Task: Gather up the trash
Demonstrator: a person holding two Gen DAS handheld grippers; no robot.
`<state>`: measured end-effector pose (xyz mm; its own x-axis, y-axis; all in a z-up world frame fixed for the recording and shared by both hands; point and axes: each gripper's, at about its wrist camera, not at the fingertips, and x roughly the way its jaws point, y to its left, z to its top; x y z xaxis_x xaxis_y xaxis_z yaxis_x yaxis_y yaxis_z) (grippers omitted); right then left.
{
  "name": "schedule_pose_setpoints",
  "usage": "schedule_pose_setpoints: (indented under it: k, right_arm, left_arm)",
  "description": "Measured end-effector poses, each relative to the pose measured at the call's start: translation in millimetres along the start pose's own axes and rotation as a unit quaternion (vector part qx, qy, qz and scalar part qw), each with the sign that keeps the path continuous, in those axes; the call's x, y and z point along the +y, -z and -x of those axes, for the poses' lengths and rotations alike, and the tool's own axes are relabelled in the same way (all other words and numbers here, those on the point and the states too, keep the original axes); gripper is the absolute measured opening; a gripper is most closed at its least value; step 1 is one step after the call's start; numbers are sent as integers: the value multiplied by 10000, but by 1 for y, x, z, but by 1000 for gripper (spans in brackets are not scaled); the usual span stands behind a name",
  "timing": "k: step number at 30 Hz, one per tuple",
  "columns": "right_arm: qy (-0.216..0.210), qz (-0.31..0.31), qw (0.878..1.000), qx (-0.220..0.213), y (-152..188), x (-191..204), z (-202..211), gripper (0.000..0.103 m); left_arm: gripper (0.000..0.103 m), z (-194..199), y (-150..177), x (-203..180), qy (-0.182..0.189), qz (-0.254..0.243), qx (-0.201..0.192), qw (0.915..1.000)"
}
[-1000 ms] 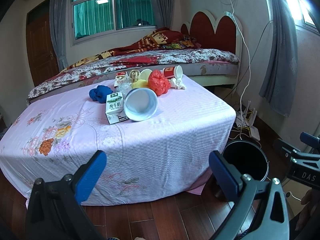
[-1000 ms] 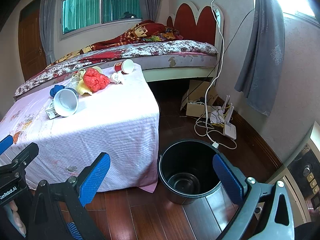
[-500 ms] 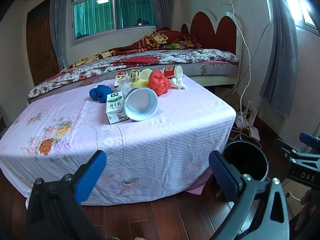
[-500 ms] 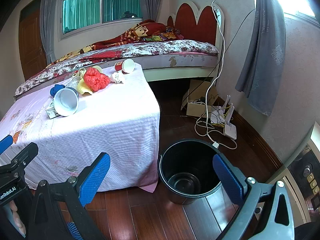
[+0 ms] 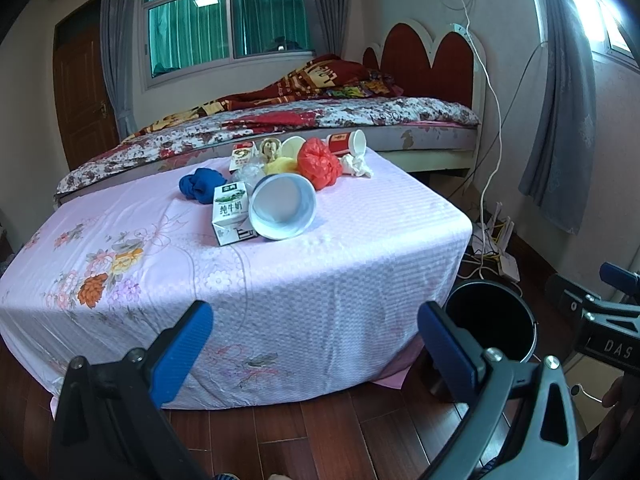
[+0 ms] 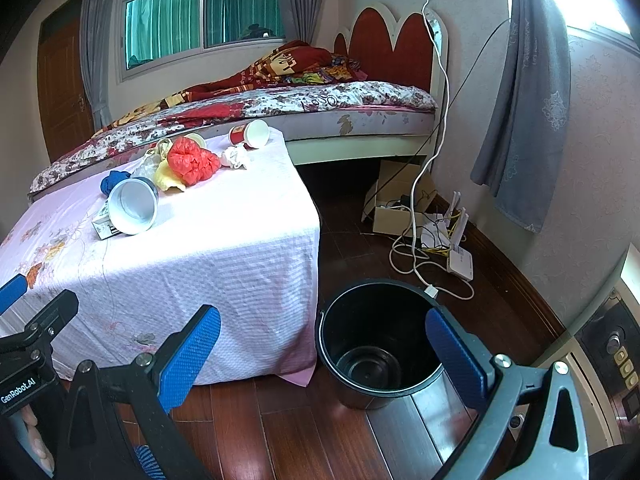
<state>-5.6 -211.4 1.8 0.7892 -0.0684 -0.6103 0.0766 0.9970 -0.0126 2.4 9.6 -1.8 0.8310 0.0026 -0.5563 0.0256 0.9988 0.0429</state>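
Note:
Trash lies on a low table under a pink floral cloth (image 5: 340, 248): a milk carton (image 5: 229, 213), a tipped white paper bowl (image 5: 282, 206), a blue wad (image 5: 200, 185), a red plastic bag (image 5: 319, 163), a yellow wrapper (image 5: 280, 166), crumpled tissue (image 5: 358, 166) and a red paper cup (image 5: 347, 143). An empty black bucket (image 6: 376, 336) stands on the floor right of the table. My left gripper (image 5: 316, 344) is open and empty, before the table's front edge. My right gripper (image 6: 324, 344) is open and empty, above the bucket's near rim.
A bed (image 5: 320, 116) with a red headboard stands behind the table. Cables, a router and a cardboard box (image 6: 400, 208) lie on the wooden floor by the right wall. Grey curtains (image 6: 524, 100) hang at the right. A door (image 5: 82, 92) is at far left.

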Motion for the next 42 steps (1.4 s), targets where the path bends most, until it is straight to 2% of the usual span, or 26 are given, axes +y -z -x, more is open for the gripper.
schedule_pose_setpoints:
  k: [23, 30, 33, 36, 39, 41, 42]
  right_arm:
    - [-24, 28, 10000, 2, -1, 3, 0, 103]
    - [-488, 131, 9985, 219, -10, 18, -14, 103]
    - [-802, 292, 9962, 169, -25, 36, -22, 103]
    - [-913, 498, 9946, 31, -40, 58, -37, 103]
    - [-1149, 659, 9912, -73, -55, 78, -61, 103]
    - [-1290, 811, 9880, 261, -65, 96, -84, 103]
    - [-1283, 858, 9877, 259, -68, 103, -90, 103]
  left_arm:
    - [102, -2, 6, 1, 38, 32, 50, 10000]
    - [102, -9, -4, 24, -183, 197, 40, 9996]
    - [102, -17, -12, 43, -288, 270, 84, 9992]
    - [102, -30, -19, 61, -410, 308, 162, 9986]
    - [102, -44, -25, 85, -365, 510, 218, 9978]
    - [102, -53, -27, 98, -402, 626, 282, 9968]
    - [102, -58, -27, 104, -384, 675, 303, 9965]
